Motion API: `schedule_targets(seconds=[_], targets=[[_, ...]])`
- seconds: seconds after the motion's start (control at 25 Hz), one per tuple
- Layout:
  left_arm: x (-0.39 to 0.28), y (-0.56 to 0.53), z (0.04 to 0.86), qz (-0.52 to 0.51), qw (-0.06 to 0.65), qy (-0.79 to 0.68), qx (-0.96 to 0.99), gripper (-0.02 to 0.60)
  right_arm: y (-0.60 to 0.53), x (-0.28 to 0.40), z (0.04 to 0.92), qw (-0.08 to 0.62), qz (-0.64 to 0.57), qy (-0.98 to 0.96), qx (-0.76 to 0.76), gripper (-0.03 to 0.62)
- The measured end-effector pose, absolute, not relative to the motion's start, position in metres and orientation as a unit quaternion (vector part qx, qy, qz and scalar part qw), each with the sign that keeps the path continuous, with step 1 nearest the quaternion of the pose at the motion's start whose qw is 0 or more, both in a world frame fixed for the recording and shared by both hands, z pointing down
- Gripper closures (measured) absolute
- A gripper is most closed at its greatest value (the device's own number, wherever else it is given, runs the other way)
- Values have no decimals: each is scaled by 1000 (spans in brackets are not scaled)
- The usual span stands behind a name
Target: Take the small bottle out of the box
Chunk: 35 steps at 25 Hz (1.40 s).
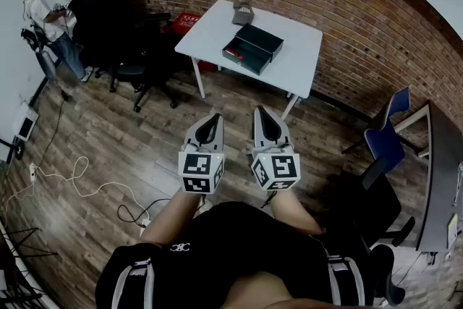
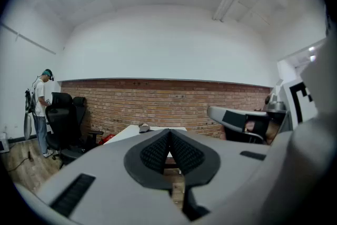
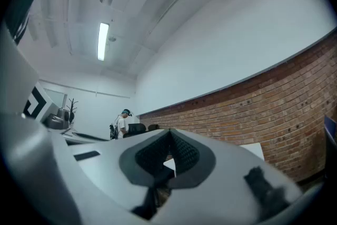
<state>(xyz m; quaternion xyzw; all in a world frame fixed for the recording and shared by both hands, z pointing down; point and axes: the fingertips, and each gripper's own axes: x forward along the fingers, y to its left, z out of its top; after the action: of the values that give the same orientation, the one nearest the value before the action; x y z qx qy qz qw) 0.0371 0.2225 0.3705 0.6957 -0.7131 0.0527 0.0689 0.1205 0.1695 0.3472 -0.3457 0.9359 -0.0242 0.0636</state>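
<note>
Starting at the left tongs (image 2: 169,135), I read the ribbed pads as pressed together, with nothing between them. The right tongs (image 3: 169,135) look the same: pads meeting at the tip and empty. In the head view, both are held side by side in front of me at about level, over the wooden floor (image 1: 108,148) and touching nothing.

The box (image 1: 252,48) is straight ahead and well apart from both tongs, on the white bench (image 1: 300,65) by the brick wall (image 1: 347,25). It is dark and lies open, with a red lining showing at its near-left end. Its long side runs slantwise across my line of approach. I cannot make out the small bottle from here, so I judge it is inside the box, not yet lifted.

The box sits nearer the right tongs' line than the left's, so I would expect the right side to lead. I must first close the gap to the bench and spread the pads.

A grey object (image 1: 243,11) rests at the bench's far edge, beyond the box. Black chairs (image 1: 119,18) and a person (image 1: 45,17) stand off to the left.
</note>
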Motion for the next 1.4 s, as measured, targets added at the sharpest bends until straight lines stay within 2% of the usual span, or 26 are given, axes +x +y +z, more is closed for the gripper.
schedule_targets(seconds=[0.52,1.0,1.4], targets=[[25,235,372,53,74,-706,702,569,181,102,352,72,-60,936,-340,563],[-41,261,390,46,102,-702,703,569,215,32,359,38,-36,938,-342,562],[-74,271,405,54,114,-674,728,569,228,12,371,26,-35,919,-392,563]])
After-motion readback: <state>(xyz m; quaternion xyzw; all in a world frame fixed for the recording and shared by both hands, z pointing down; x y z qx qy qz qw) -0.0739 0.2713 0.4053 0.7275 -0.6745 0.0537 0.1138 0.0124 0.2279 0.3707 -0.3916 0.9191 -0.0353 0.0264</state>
